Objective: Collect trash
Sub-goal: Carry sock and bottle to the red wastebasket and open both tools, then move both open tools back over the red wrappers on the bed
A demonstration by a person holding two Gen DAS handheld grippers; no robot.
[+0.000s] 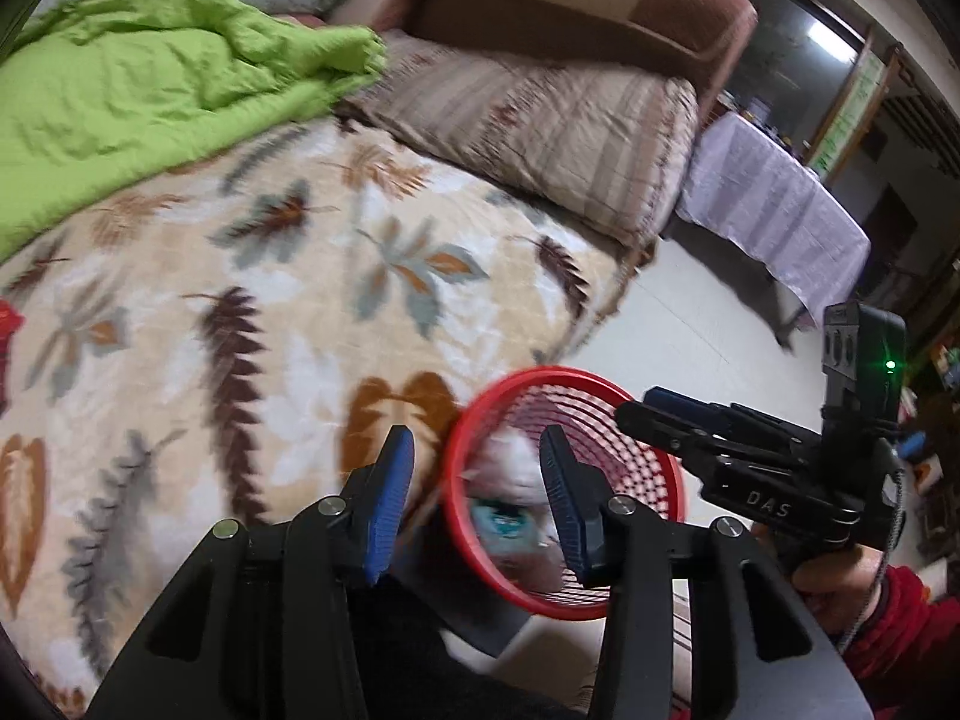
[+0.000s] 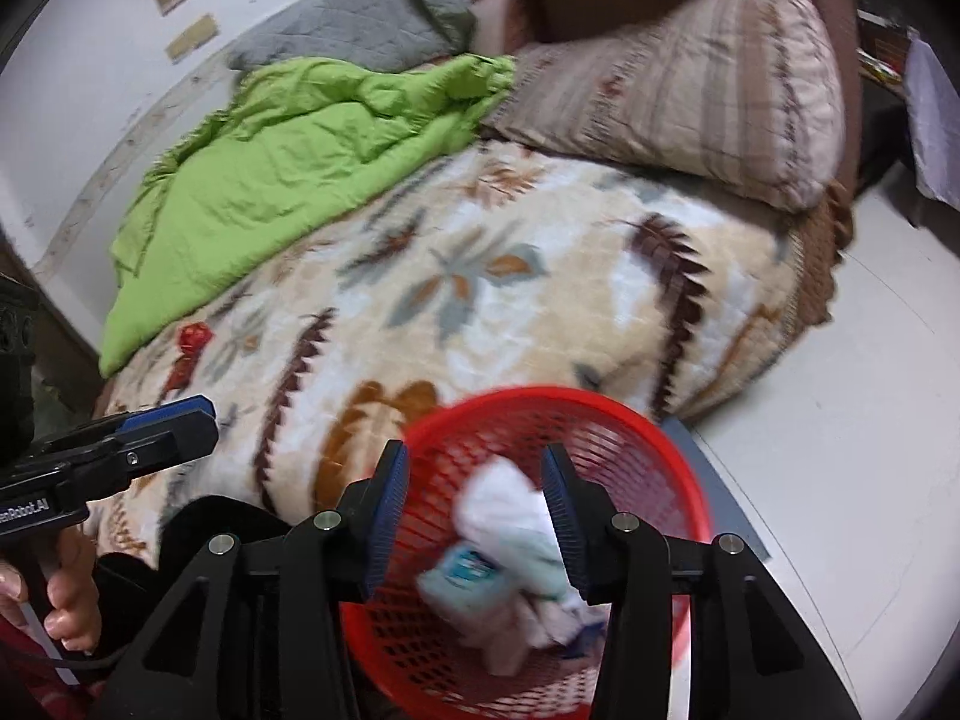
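A red mesh basket point(image 2: 660, 438) stands on the floor beside the bed; it also shows in the left wrist view point(image 1: 636, 420). Inside lie crumpled white tissue point(image 2: 510, 510) and a teal-and-white packet point(image 2: 465, 570). My right gripper point(image 2: 477, 516) is open and empty above the basket. My left gripper point(image 1: 477, 510) is open and empty, over the basket's near rim. A red wrapper point(image 2: 193, 339) lies on the leaf-patterned blanket point(image 2: 540, 312) at the left; its edge shows in the left wrist view point(image 1: 9, 324).
A green quilt point(image 2: 288, 168) and a striped pillow point(image 2: 690, 102) lie at the head of the bed. A grey pillow point(image 2: 372, 24) leans at the wall. A cloth-covered table point(image 1: 774, 210) stands across the pale floor point(image 2: 840, 450).
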